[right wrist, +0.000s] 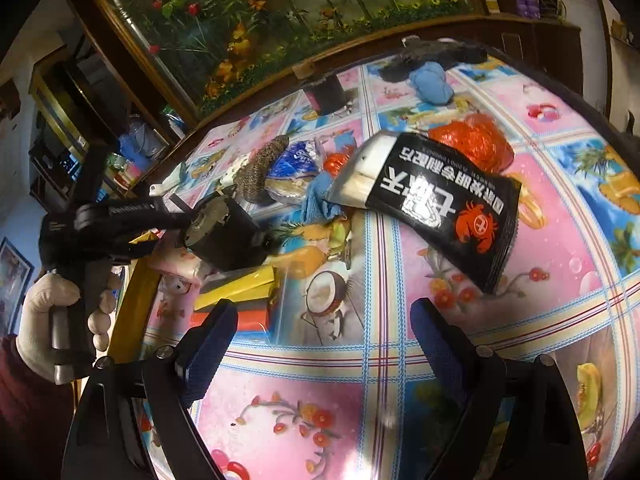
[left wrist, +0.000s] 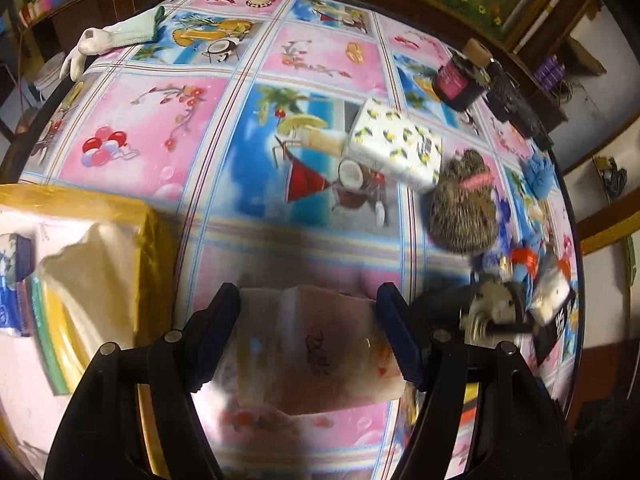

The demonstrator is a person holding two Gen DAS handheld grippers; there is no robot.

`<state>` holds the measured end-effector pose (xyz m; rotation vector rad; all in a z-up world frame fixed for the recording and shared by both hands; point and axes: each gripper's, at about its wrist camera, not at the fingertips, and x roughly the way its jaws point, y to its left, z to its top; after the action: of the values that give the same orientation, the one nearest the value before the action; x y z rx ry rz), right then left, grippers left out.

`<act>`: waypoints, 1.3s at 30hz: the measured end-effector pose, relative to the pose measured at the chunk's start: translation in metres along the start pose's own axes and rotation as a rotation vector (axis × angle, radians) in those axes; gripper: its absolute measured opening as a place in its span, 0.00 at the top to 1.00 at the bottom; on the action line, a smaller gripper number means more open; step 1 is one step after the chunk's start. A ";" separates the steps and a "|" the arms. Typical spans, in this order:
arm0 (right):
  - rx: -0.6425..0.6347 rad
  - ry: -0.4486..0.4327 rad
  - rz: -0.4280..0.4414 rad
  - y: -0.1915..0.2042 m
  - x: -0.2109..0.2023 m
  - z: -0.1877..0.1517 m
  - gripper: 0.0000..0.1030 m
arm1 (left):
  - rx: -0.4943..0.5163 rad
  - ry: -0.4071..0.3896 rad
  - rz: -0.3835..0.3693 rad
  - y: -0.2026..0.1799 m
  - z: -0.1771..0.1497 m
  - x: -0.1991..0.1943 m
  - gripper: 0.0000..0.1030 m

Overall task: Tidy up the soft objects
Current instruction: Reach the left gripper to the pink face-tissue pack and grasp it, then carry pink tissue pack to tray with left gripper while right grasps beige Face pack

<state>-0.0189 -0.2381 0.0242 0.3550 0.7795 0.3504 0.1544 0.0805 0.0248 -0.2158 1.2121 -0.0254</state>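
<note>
the left gripper (left wrist: pixel 308 336) pinches a pink tissue pack (left wrist: pixel 316 348), probably soft and light; hold its middle. the right gripper (right wrist: pixel 324 344) is spread, holding nothing.

You're working at a desk (right wrist: pixel 500 312) covered in a glossy pink-and-blue tropical-print cloth, with a dark wood-framed flower mural (right wrist: pixel 280 12) right behind it, cluttered wooden shelves (right wrist: pixel 68 128) off to one side, and white walls (left wrist: pixel 612 52) beyond.

Left gripper (left wrist: pixel 308 336) fingers clamped on something pale, right gripper (right wrist: pixel 320 344) fingers spread, white-gloved left hand (right wrist: pixel 52 320) gripping its handle
</note>
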 end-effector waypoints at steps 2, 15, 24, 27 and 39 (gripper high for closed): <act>-0.019 0.016 -0.007 0.004 0.003 -0.002 0.14 | 0.061 0.035 0.007 -0.006 -0.013 -0.005 0.34; 0.006 0.043 -0.022 0.001 0.011 -0.001 0.12 | 0.186 -0.052 -0.169 -0.007 -0.120 -0.074 0.34; -0.031 0.046 -0.051 0.005 0.013 -0.002 0.12 | 0.486 -0.119 0.042 -0.047 -0.131 -0.045 0.34; -0.044 0.049 -0.056 0.007 0.014 -0.002 0.11 | 0.487 -0.035 -0.058 -0.047 -0.142 -0.050 0.33; -0.048 0.052 -0.052 0.007 0.015 -0.002 0.09 | 0.798 -0.175 0.051 -0.077 -0.201 -0.056 0.26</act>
<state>-0.0117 -0.2257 0.0169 0.2812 0.8287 0.3295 -0.0451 -0.0183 0.0235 0.5015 0.9524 -0.4285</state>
